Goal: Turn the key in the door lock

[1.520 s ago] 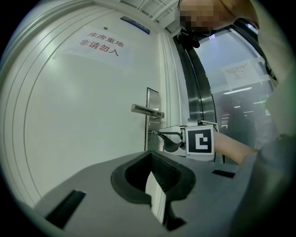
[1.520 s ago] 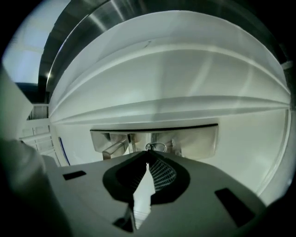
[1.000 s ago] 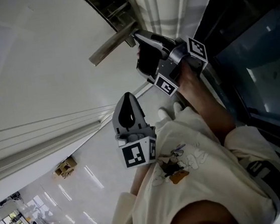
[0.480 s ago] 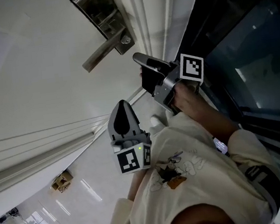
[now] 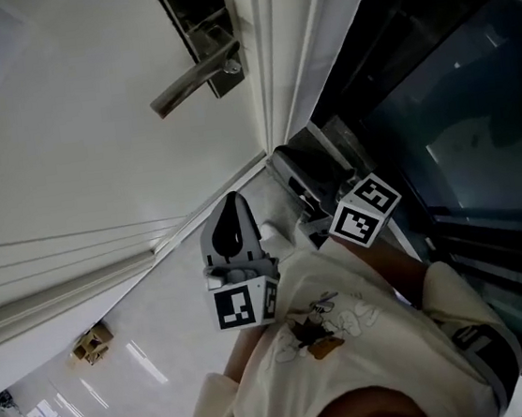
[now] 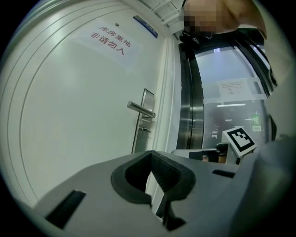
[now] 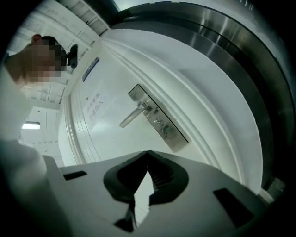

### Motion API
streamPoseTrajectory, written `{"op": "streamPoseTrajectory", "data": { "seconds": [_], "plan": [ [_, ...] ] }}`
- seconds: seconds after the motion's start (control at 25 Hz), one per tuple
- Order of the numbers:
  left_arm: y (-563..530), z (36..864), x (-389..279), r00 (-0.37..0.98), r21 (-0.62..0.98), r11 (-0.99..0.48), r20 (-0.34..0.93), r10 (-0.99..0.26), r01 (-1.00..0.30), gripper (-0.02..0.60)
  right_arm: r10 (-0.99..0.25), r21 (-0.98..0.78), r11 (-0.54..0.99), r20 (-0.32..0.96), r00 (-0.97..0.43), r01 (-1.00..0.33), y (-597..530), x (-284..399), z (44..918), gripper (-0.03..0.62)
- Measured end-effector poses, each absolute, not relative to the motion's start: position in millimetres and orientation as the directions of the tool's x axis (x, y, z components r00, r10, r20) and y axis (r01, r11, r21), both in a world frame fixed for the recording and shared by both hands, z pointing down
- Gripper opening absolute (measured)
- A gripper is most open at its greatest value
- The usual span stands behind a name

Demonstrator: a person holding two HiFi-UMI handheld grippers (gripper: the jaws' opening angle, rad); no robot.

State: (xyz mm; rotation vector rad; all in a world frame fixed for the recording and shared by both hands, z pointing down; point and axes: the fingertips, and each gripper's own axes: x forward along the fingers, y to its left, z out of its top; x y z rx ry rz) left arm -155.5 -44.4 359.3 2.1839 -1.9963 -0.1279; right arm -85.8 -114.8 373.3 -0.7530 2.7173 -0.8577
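Note:
The white door carries a steel lock plate point(image 5: 205, 28) with a lever handle point(image 5: 190, 79). In the left gripper view a small stub point(image 6: 146, 130) sticks out of the plate point(image 6: 144, 121) below the handle point(image 6: 140, 109); whether it is the key is too small to tell. The right gripper view shows the handle point(image 7: 133, 115) and the lock cylinder point(image 7: 159, 122) on the plate. My right gripper point(image 5: 280, 158) hangs shut and holds nothing, well below the handle by the door frame. My left gripper point(image 5: 233, 199) is beside it, also shut with nothing in it. Both jaw pairs point(image 6: 151, 155) point(image 7: 148, 155) point at the door from a distance.
A dark glass partition point(image 5: 437, 106) with a steel frame point(image 6: 187, 115) stands right of the door. A sign with red characters point(image 6: 110, 40) hangs high on the door. My sleeve and shirt point(image 5: 353, 343) fill the lower head view. A small box point(image 5: 89, 344) lies on the floor.
My right gripper has drawn back from the handle and lock plate, down toward my body. The left gripper has stayed about where it was.

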Motion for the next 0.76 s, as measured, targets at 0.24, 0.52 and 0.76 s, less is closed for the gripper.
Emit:
{"op": "streamPoseTrajectory", "data": {
  "seconds": [0.24, 0.52, 0.76],
  "plan": [
    [-10.9, 358.4, -122.1, 0.023, 0.195, -0.012, 0.052, -0.998, -0.981, 0.006, -0.472, -0.484, 0.776, -0.021, -0.881, -0.405, -77.1, -47.9, 369.1, 0.006],
    [44.1, 366.8, -34.7, -0.010, 0.231, 0.030, 0.085, -0.996, -0.973, 0.006, -0.458, -0.284, 0.849, 0.022, -0.889, -0.444, -19.5, 18.5, 364.2, 0.006],
    [86.4, 358.4, 1.5, 0.012, 0.228, 0.010, 0.096, -0.995, -0.974, 0.006, -0.456, -0.259, 0.853, 0.054, -0.888, -0.454, 40.4, 57.9, 368.2, 0.006]
  ]
}}
